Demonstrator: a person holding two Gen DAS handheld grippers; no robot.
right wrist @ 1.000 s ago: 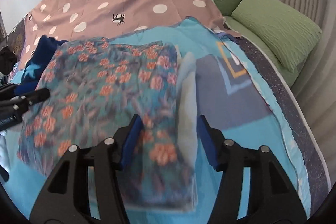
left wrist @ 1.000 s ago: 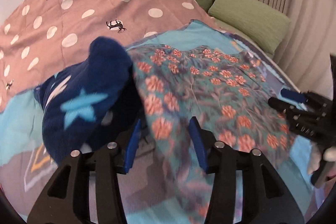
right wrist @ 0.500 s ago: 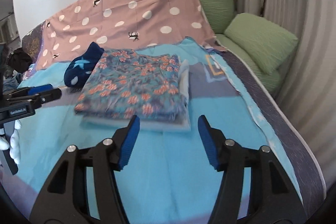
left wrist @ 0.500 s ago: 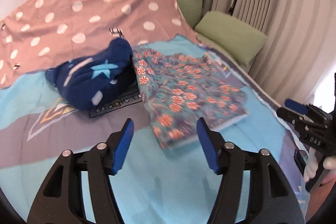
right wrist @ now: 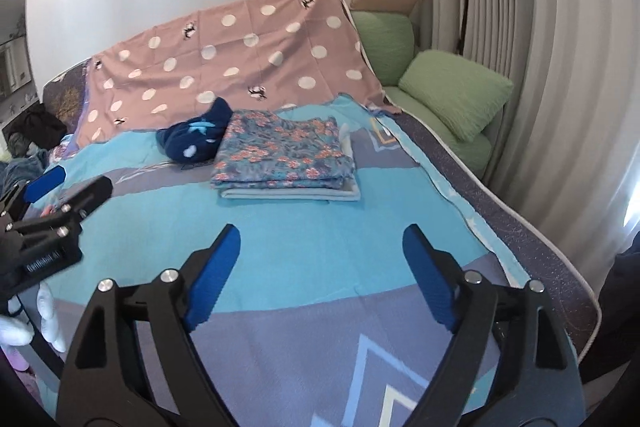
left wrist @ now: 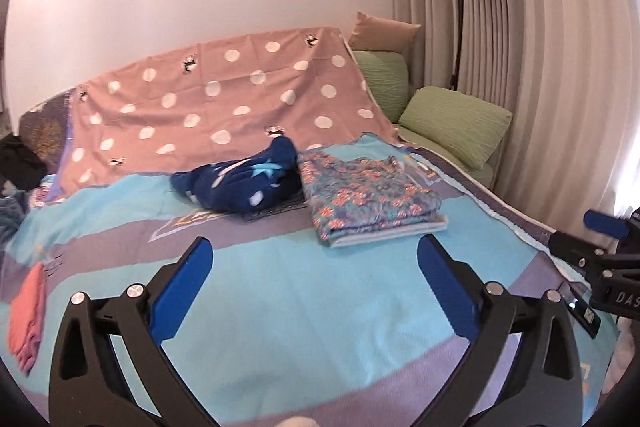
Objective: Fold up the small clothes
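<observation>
A folded floral garment [left wrist: 370,197] lies on top of a pale blue folded piece on the blue bedspread [left wrist: 304,291]; it also shows in the right wrist view [right wrist: 284,157]. A crumpled navy garment with stars [left wrist: 244,183] lies just left of it, touching it, and shows too in the right wrist view [right wrist: 196,141]. My left gripper [left wrist: 314,259] is open and empty, held well back from the pile. My right gripper [right wrist: 320,247] is open and empty, also well back. Each gripper shows at the edge of the other's view.
A pink polka-dot sheet [left wrist: 224,107] drapes the back of the bed. Green pillows [left wrist: 456,125] and a floor lamp [left wrist: 460,11] stand at the right by the curtain. A folded pink cloth [left wrist: 28,315] lies at the left edge. Dark clothes [right wrist: 36,127] lie far left.
Both grippers have let go of the floral garment, opened wide and pulled back and up from the pile. The floral garment now rests folded on the bed.
</observation>
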